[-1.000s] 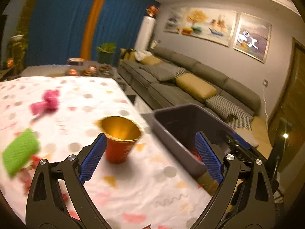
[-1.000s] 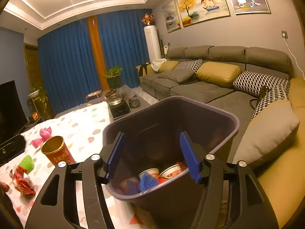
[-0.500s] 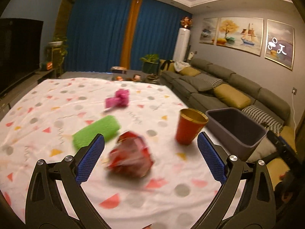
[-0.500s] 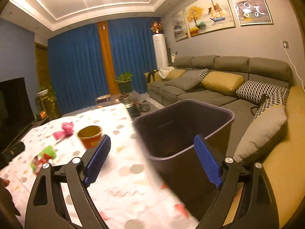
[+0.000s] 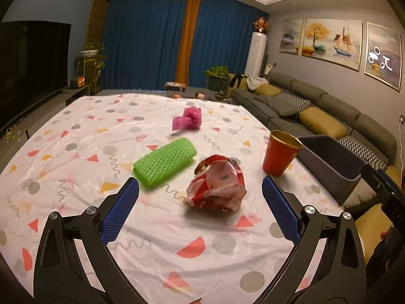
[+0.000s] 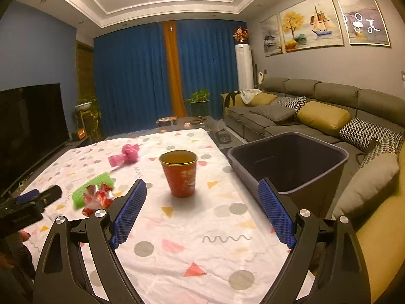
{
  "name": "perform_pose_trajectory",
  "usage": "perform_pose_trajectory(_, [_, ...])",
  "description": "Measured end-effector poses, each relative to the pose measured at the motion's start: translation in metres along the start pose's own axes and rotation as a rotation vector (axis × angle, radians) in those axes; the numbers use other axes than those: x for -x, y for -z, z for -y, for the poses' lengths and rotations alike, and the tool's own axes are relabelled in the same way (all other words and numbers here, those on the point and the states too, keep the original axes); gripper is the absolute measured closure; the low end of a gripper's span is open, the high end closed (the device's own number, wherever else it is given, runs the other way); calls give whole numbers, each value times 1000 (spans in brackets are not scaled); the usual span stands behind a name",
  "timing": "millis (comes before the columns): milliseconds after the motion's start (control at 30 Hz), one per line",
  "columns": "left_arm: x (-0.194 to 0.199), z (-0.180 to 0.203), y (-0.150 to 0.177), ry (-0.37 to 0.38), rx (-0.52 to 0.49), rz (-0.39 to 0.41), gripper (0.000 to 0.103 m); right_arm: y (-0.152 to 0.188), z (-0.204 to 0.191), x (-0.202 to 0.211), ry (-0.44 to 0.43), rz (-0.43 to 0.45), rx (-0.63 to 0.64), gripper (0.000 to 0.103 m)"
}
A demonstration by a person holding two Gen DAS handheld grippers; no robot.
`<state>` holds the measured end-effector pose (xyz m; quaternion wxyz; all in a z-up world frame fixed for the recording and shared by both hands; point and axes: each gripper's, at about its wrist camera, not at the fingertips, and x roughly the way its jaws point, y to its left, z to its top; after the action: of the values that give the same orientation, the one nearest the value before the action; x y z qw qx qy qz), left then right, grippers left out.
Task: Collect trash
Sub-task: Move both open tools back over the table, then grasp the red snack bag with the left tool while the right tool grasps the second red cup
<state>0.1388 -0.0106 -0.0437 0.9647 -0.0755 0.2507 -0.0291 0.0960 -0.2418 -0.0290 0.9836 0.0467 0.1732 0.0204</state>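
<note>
Both empty and spread wide: left gripper lined up behind wrapper beside net, right gripper facing cup, bin waiting off the table's edge.

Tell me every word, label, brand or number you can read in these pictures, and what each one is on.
No text can be read for certain.
red paper cup: a pale printed design on its side, too blurred to read.
crumpled red wrapper: printing and a small grey label, illegible.
rightmost wall painting: white shapes that may be characters or just figures; cannot tell.
green foam net, pink bag, bin: no lettering visible.
</note>
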Motion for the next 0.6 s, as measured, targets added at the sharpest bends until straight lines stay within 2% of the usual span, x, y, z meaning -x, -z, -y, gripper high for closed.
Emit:
perform_pose_trajectory(233, [-32,13,2,8,-37,-56,7,-3,-6,-16,-16,-15,2,16])
perform_pose_trajectory(600, [-81,17,-2,20,5,-151,7,-13,-17,-64,-54,-60,23,16])
